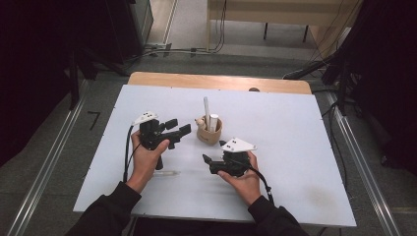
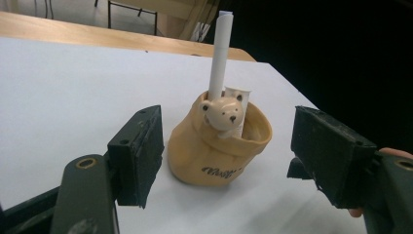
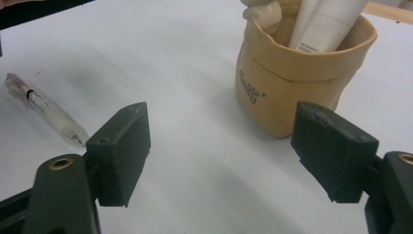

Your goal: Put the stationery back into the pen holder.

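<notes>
White bench top laid over a wooden board whose edge shows along the far side; grey floor beyond, crossed by cables; a second pale wooden table stands farther back; metal rail at left

A: Left tool: black body, two blocky black jaw pads, brass-coloured eyelet at each jaw base, pale three-cornered plate with dark dots on top.
B: Right tool: same build. Black cable trails from each.
A: Sleeves: dark, long, reaching the wrists.
</notes>
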Tool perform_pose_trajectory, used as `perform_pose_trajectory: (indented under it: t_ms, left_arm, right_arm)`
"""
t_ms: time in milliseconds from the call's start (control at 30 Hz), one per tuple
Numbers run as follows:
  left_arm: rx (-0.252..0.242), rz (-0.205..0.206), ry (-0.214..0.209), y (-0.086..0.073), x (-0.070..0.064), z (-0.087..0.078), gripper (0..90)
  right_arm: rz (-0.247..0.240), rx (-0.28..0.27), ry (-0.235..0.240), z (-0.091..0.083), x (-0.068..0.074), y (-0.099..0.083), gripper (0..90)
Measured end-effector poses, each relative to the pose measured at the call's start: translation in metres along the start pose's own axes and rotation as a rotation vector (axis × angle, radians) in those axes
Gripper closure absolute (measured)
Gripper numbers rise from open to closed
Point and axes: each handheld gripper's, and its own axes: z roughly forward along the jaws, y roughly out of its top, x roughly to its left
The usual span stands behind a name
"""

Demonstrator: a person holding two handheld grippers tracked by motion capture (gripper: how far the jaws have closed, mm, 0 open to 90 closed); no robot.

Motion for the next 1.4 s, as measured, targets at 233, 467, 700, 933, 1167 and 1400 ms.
perform_pose_trajectory:
  t_ms: [233, 467, 700, 933, 1167, 1400]
  left_arm:
    - [-0.008, -0.005, 0.017, -0.01, 0.008, -0.02, 28.3]
    - [0.001, -0.02, 0.044, -0.018, 0.019, -0.032, 28.2]
    - [0.005, -0.025, 0.055, -0.022, 0.024, -0.038, 27.6]
    - [0.031, 0.011, 0.045, -0.029, 0.024, -0.044, 27.6]
    - [0.052, 0.058, 0.069, -0.034, 0.025, -0.055, 27.7]
    - [0.071, 0.1, 0.088, -0.04, 0.026, -0.063, 28.1]
  right_arm:
    - [-0.008, -0.005, 0.031, 0.002, 0.004, -0.001, 21.0]
    - [-0.029, -0.003, 0.057, 0.006, 0.012, -0.001, 21.5]
    - [-0.034, -0.001, 0.069, 0.008, 0.015, -0.001, 21.5]
    - [-0.031, 0.005, 0.062, 0.006, 0.014, -0.001, 21.5]
    - [-0.035, 0.006, 0.06, 0.007, 0.013, -0.002, 21.4]
    - [-0.031, 0.009, 0.055, 0.005, 0.01, -0.003, 20.5]
